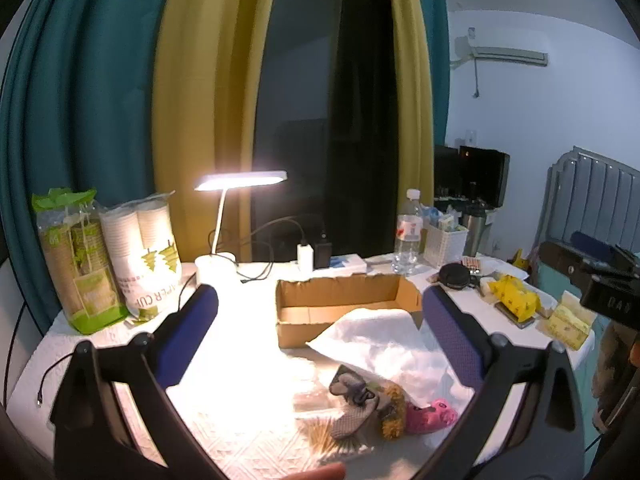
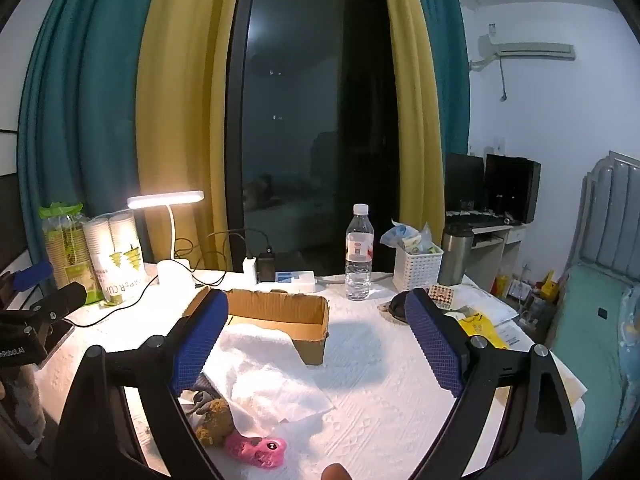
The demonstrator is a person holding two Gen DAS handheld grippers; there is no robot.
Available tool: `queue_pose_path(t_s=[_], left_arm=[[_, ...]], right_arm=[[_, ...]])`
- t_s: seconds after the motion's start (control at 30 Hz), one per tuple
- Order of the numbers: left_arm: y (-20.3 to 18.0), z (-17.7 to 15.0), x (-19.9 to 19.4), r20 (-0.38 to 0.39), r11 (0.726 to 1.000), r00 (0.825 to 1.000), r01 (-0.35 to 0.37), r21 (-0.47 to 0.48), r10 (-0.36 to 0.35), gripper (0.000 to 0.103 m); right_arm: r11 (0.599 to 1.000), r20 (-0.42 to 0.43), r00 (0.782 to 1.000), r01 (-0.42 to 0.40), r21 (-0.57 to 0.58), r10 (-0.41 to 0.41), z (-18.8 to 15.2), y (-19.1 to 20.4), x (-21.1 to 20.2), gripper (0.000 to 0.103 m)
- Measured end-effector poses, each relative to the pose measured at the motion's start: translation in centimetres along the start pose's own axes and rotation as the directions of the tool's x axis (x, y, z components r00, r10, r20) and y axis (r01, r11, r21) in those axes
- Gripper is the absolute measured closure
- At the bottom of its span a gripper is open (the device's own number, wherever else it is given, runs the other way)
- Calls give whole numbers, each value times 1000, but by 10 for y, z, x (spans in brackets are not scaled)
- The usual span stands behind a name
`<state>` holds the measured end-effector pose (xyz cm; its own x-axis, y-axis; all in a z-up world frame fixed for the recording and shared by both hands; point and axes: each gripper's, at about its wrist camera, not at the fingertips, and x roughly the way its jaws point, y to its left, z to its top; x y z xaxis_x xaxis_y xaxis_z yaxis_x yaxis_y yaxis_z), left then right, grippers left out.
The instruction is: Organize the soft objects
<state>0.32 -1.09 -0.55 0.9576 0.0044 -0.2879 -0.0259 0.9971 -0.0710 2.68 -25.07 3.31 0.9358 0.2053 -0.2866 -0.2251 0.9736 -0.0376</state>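
On the white table (image 2: 360,360), both hand-held grippers, left (image 1: 320,320) and right (image 2: 316,340), hang spread and empty above the white towel (image 2: 260,368).

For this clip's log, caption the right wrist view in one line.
Open right gripper hovers above a white towel draped from a cardboard box, pink toy nearby.

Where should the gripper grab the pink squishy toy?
Grip the pink toy across its narrow middle, coming straight down from above: it lies flat on the table, its right side clear, while the brown fuzzy toy and white towel crowd its left end.
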Motion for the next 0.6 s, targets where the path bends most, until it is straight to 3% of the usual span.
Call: queue_pose_path(t_s=[0.6], left_arm=[[5, 3, -7, 17, 1000, 1000, 8, -14, -8, 0]], right_arm=[[1000, -12, 1000, -6, -6, 6, -2, 1, 3, 11]])
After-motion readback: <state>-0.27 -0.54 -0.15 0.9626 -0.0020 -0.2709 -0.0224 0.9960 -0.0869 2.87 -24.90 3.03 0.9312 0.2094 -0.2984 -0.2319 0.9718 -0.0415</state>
